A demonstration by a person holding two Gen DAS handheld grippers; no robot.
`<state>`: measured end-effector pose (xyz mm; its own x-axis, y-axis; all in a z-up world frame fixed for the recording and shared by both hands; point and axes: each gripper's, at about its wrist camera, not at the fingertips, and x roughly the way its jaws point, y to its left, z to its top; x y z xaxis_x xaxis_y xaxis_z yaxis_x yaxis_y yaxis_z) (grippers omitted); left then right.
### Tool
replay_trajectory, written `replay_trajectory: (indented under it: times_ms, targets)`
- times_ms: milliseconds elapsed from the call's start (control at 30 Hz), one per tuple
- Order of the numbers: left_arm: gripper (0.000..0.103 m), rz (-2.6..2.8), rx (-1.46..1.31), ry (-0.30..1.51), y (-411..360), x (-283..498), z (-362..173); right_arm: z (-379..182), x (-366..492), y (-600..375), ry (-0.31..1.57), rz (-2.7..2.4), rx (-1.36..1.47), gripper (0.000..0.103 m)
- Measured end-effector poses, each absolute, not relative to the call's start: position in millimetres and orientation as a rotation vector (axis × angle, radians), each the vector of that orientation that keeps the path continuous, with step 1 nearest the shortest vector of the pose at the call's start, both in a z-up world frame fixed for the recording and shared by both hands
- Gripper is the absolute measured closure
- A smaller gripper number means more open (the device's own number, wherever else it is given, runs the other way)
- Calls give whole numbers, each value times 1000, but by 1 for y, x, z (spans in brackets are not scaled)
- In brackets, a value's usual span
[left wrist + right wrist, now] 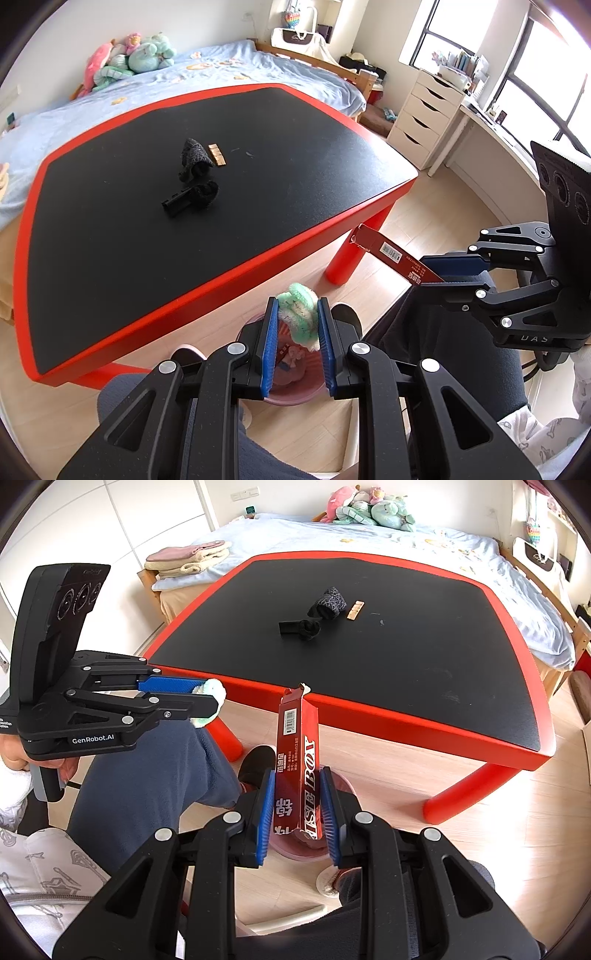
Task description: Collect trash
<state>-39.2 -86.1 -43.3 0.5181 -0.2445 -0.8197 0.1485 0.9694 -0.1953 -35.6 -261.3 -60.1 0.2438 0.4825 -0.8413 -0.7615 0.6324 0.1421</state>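
My left gripper [298, 306] is shut on a green and white fluffy wad [300, 325], held over a pink bin [291, 399] on the floor. Some trash lies in the bin. In the right wrist view, my right gripper [297, 775] is shut on a long red cardboard box [297, 731], its torn end pointing up and away; the pink bin [291, 852] shows just below it. Each gripper appears in the other's view: the right gripper [424, 273] with the red box [384, 251], the left gripper [212, 696] with the wad [216, 692].
A black-topped table with a red rim [229, 269] stands ahead, carrying a dark patterned cloth [194, 155], a small tan strip [217, 155] and a black object [188, 197]. The person's legs and slippers flank the bin. A bed and a white drawer unit [424, 110] stand beyond.
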Motion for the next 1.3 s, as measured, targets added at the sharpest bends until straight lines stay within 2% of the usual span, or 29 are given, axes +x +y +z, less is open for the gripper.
replay_trajectory:
  times_ms: [233, 267, 300, 367, 433, 633, 1300]
  targets:
    - [80, -253, -104, 1014, -89, -39, -46, -63, -36, -261, 1017, 886, -315, 76]
    - [76, -256, -102, 1017, -90, -39, -48, -64, -35, -261, 1022, 887, -315, 57]
    - [70, -254, -100, 1021, -90, -38, -49, -65, -35, -261, 1023, 882, -313, 32]
    - [33, -240, -109, 1012, -88, -38, -50, -66, -34, -263, 1016, 876, -299, 14]
    - [16, -219, -109, 990, -86, -40, -50, -67, -33, -264, 1019, 853, -310, 12]
    - [8, -174, -117, 990, -77, -42, -50, -72, -32, -267, 1026, 824, -323, 7]
    - [8, -135, -147, 992, -66, -40, -47, -71, -33, -265, 1033, 833, -312, 4]
